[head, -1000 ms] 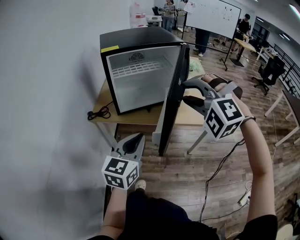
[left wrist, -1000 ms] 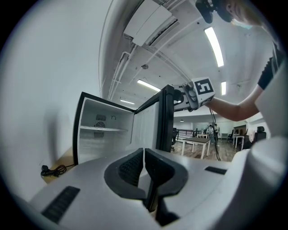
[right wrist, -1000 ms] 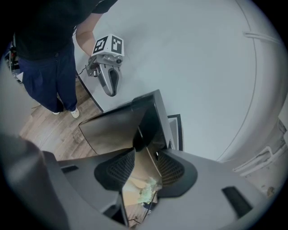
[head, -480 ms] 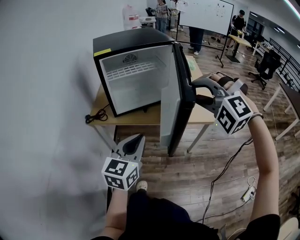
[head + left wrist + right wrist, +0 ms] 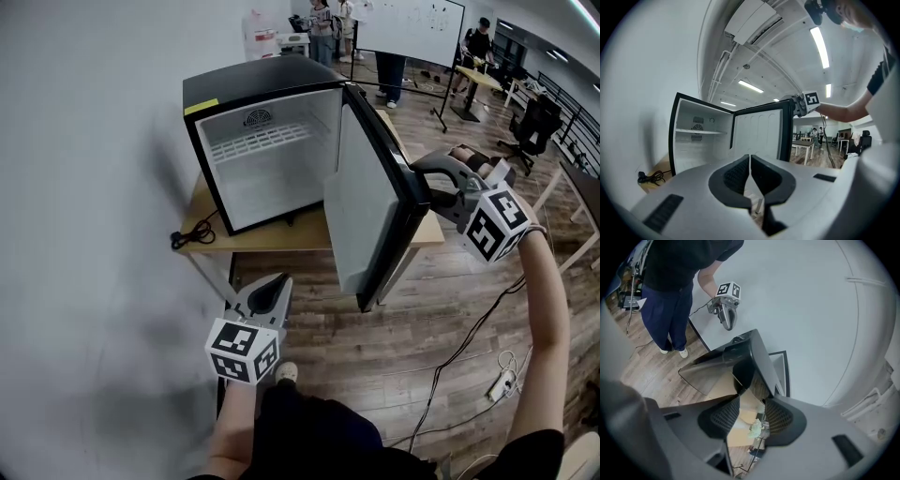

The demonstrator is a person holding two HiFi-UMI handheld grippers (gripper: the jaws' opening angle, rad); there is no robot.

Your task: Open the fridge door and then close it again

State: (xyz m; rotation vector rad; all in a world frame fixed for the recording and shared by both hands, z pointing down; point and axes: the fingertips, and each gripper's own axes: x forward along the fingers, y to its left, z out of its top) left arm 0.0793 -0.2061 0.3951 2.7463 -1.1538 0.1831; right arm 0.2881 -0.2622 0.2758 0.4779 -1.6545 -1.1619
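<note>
In the head view the black outer face of the fridge door (image 5: 364, 202) is turned away, so that only its white lining is seen, and part of the desk (image 5: 281, 239) is hidden behind its lower corner. The right hand-held gripper (image 5: 424, 187) is partly covered at its tips by the door's free edge, right of centre. In the left gripper view the bottom of the fridge (image 5: 262, 82) is cut off by the gripper's own body. The people at the upper edge are too small to be made out. The fridge is stood on a wooden desk against a pale wall (image 5: 84, 187), over a wood-plank floor (image 5: 450, 319). A black cord (image 5: 192, 232) is coiled on the desk's left end, and a whiteboard (image 5: 408, 26) is seen at the upper right. One fridge, one door swung wide, one wire shelf (image 5: 258, 139) and two hand-held grippers are counted. The right one is clamped, jaws wide, on the door's free edge. The left hand-held gripper (image 5: 279, 281), held at the lower left, is closed with nothing between its jaws.
</note>
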